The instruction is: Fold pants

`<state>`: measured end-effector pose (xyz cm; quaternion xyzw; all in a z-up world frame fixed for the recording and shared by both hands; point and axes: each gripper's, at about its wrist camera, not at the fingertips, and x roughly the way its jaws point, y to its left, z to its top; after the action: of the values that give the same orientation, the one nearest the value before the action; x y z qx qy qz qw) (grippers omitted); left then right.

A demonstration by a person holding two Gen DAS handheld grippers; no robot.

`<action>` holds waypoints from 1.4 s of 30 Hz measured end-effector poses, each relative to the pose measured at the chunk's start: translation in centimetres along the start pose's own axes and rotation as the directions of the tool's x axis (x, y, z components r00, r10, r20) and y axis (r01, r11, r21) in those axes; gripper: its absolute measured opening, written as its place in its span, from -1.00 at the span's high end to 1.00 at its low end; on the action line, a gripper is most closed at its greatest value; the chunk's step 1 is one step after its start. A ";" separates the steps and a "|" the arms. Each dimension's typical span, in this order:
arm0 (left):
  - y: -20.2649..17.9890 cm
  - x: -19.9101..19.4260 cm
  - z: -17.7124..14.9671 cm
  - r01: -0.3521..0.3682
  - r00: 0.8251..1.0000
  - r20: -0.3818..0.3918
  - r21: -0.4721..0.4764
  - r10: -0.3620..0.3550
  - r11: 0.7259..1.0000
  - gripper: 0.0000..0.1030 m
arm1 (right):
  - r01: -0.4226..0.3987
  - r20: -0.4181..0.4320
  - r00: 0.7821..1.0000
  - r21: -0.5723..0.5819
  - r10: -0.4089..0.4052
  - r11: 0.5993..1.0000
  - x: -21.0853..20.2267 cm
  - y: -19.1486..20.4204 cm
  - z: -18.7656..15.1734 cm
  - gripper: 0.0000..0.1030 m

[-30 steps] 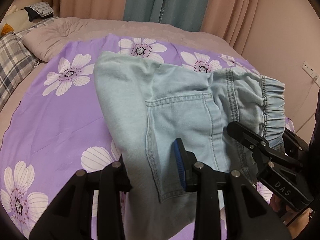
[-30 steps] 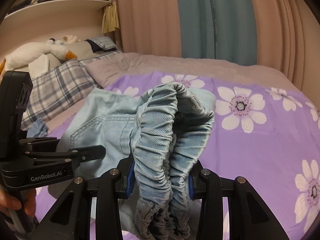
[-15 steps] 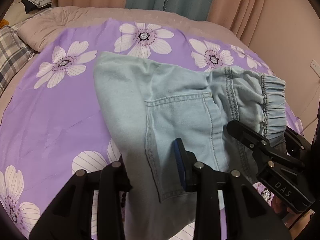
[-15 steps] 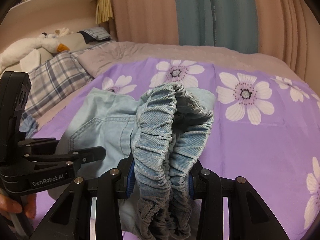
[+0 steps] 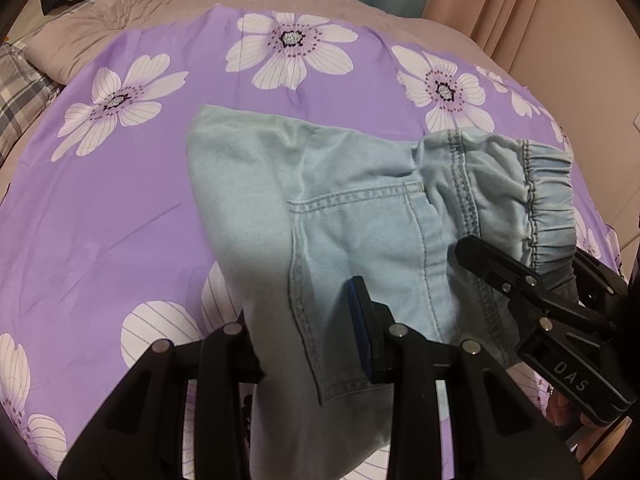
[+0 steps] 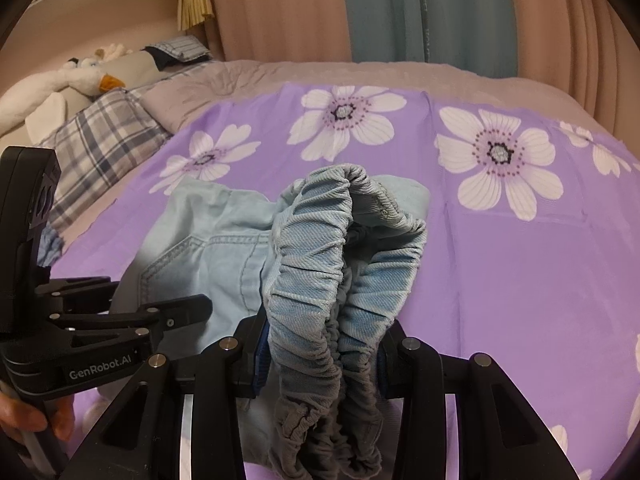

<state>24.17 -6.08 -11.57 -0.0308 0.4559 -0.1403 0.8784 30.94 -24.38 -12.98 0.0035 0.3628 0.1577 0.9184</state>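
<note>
Light-blue denim pants (image 5: 360, 216), folded over, elastic waistband (image 6: 316, 280) bunched, above purple floral sheet.

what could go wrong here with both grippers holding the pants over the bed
1. The right gripper pinches only the bunched elastic waistband; thick gathers may slip from the pads.
2. The left gripper clamps the pants near the back pocket, so layers may shift and the fold land crooked.
3. The purple floral sheet lies loose on the bed and may wrinkle under the pants.
</note>
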 end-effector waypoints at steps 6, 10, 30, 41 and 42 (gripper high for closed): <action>0.3 0.9 0.1 -0.004 1.000 -0.022 0.006 0.004 1.000 0.39 | -0.004 -0.028 1.000 0.010 0.004 1.000 0.9 -0.2 -0.2 0.19; 0.3 1.2 0.1 -0.007 1.000 -0.027 0.012 0.008 1.000 0.38 | -0.006 -0.039 0.999 0.015 0.006 1.000 1.3 -0.4 -0.3 0.19; 0.7 2.2 0.1 -0.021 0.999 -0.041 0.027 0.022 0.999 0.32 | -0.013 -0.079 0.997 0.061 0.018 0.998 2.5 -1.1 -0.6 0.19; 0.7 2.6 0.1 -0.036 0.998 -0.046 0.038 0.038 0.999 0.25 | -0.007 -0.102 0.995 0.079 0.015 0.997 2.9 -1.3 -0.8 0.17; 0.6 2.6 0.1 -0.037 0.998 -0.046 0.039 0.039 0.999 0.25 | -0.005 -0.105 0.994 0.081 0.013 0.997 3.0 -1.3 -0.8 0.17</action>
<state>25.81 -6.25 -13.68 -0.0021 0.4740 -0.1329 0.8704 32.88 -24.86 -15.74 0.0338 0.4167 0.1470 0.8964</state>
